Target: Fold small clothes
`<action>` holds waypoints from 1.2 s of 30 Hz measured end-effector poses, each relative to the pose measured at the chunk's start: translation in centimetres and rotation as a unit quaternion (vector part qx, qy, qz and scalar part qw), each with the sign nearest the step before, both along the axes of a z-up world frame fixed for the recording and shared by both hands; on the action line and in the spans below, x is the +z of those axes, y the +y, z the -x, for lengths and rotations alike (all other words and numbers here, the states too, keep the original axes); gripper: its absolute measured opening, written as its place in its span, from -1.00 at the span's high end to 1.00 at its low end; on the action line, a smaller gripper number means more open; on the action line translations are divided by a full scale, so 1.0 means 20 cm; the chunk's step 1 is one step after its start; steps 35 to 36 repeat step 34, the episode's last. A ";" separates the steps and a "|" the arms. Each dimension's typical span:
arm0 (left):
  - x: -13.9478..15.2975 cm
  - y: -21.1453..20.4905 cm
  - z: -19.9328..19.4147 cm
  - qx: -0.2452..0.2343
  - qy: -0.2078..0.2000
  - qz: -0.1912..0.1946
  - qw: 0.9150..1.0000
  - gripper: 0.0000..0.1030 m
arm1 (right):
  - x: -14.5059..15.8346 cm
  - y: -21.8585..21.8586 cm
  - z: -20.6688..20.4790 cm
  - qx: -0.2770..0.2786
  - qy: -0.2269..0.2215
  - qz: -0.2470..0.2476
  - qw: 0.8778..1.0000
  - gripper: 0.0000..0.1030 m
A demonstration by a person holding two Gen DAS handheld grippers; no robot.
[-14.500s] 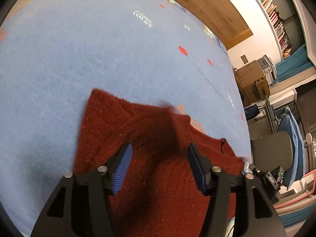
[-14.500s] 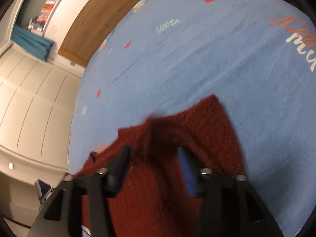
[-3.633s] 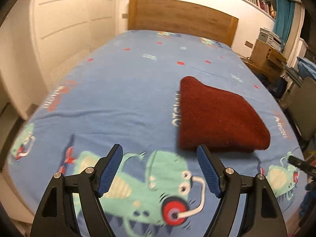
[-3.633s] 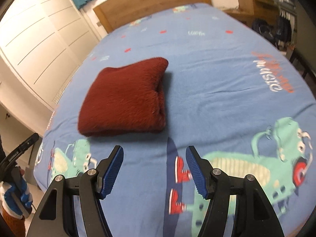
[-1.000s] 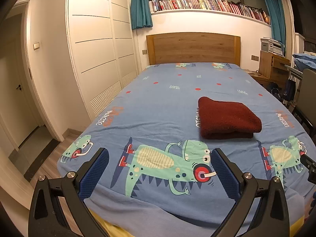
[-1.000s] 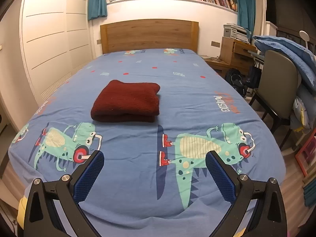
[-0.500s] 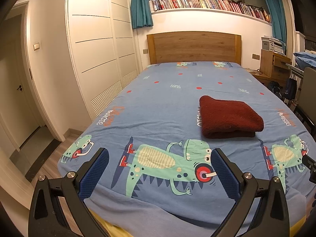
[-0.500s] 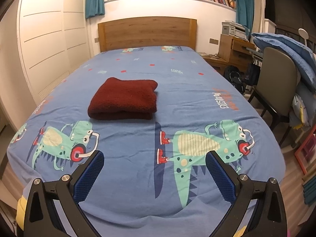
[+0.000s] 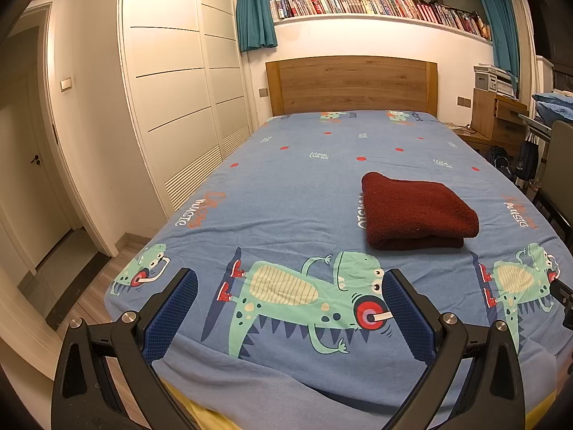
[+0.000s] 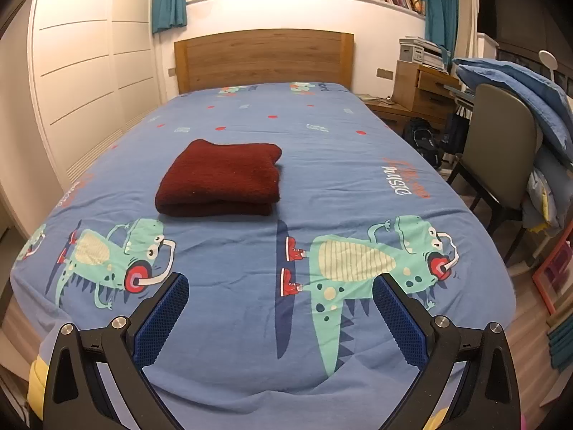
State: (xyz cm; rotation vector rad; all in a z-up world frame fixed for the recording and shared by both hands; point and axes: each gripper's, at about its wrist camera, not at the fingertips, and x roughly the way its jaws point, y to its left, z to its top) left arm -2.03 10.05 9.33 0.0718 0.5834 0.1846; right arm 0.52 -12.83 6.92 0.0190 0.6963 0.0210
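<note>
A dark red knitted sweater (image 9: 415,211) lies folded into a neat rectangle on the blue dinosaur-print bed sheet (image 9: 286,179). It also shows in the right wrist view (image 10: 222,177), left of centre. My left gripper (image 9: 290,311) is wide open and empty, held back over the foot of the bed, well apart from the sweater. My right gripper (image 10: 279,313) is wide open and empty too, also over the foot of the bed.
A wooden headboard (image 9: 351,84) stands at the far end. White wardrobe doors (image 9: 172,107) line the left side. A chair (image 10: 501,150) with piled blue bedding (image 10: 519,86), a wooden desk (image 10: 419,89) and a dark bag (image 10: 422,143) stand to the right of the bed.
Both grippers let go of the sweater, which now lies folded, and pulled back to the foot of the bed. In the last second they barely shifted.
</note>
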 end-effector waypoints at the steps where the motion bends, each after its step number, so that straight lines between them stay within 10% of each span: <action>1: 0.00 0.00 0.00 0.000 0.000 0.000 1.000 -0.97 | 0.00 0.00 0.00 0.000 0.000 0.000 1.000 -1.00; 36: -0.01 -0.02 -0.01 -0.002 0.005 -0.002 1.000 -0.97 | -0.01 -0.02 0.00 -0.007 0.003 -0.001 1.000 -1.00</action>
